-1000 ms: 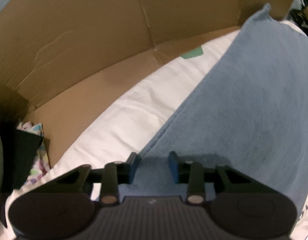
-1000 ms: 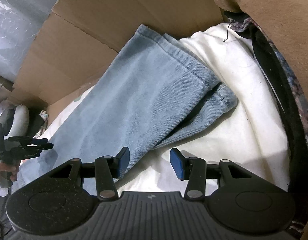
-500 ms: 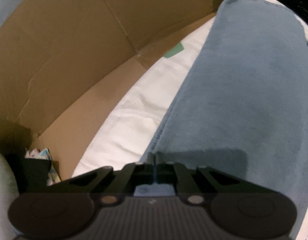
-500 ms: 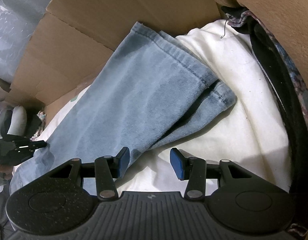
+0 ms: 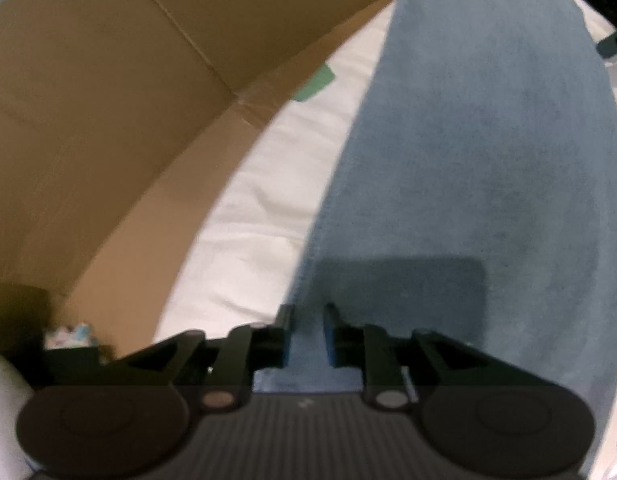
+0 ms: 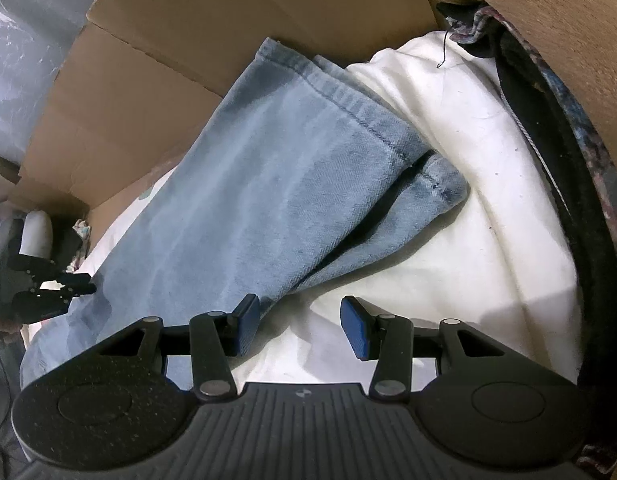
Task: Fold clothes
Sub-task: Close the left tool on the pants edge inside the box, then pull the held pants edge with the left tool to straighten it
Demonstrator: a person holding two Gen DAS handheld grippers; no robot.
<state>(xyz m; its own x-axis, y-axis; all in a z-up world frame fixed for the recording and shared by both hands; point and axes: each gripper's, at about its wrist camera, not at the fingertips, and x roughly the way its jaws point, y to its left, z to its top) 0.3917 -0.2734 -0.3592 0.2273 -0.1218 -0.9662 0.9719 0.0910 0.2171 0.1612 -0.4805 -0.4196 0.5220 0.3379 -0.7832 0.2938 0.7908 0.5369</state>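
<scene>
Left gripper (image 5: 307, 334) jaws opening, jeans (image 5: 468, 180) edge between them, seemingly unpinched (blurry); right gripper (image 6: 300, 326) half-open, empty, over white sheet (image 6: 448, 240).

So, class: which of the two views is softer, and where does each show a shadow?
Left wrist view: blurred throughout, with a dark, square-edged shadow on the jeans just ahead of the fingers. Right wrist view: sharper, with a shadow under the jeans' folded hem on the white sheet; straight cardboard edges bow.
</scene>
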